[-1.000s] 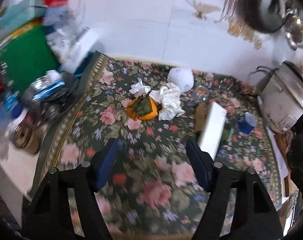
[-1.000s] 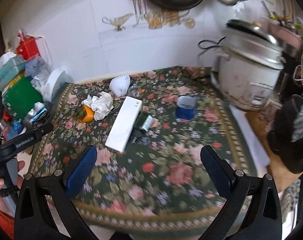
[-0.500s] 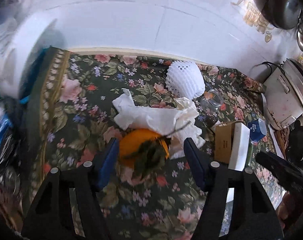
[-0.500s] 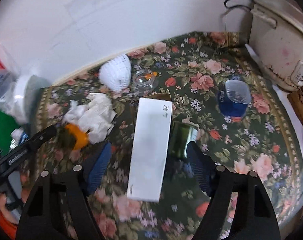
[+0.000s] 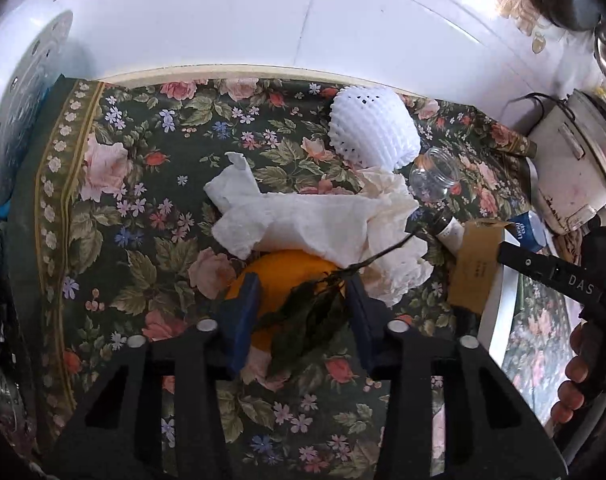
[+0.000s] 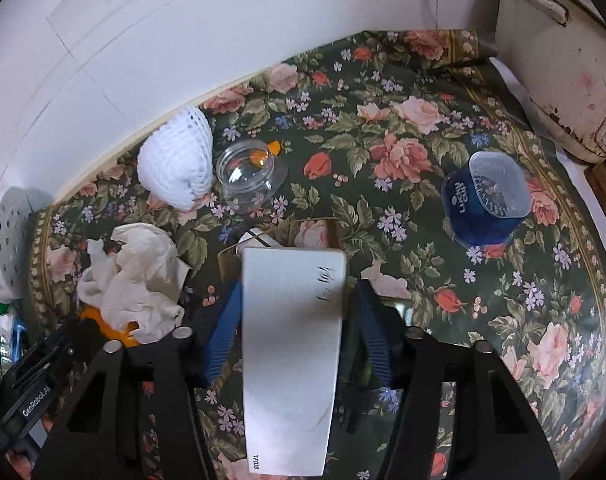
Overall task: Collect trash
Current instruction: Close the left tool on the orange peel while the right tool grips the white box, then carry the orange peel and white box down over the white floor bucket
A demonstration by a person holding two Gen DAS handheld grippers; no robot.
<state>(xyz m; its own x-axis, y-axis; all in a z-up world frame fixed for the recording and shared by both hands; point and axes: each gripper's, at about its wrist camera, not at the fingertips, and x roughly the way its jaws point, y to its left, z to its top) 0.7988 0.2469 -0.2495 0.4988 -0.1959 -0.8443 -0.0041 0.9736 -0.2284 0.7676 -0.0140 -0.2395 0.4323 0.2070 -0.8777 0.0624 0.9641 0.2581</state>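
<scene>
A: Left gripper?
B: Jaws spread either side of the orange peel, not visibly clamped; crumpled tissue just beyond.

A: Right gripper?
B: Parted, straddling the white box; blue cup far right.

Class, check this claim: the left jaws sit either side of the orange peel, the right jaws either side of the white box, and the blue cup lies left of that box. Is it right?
One error: the blue cup lies right of the white box, as the right wrist view shows. The left gripper does flank the orange peel, and the right gripper flanks the box.
</scene>
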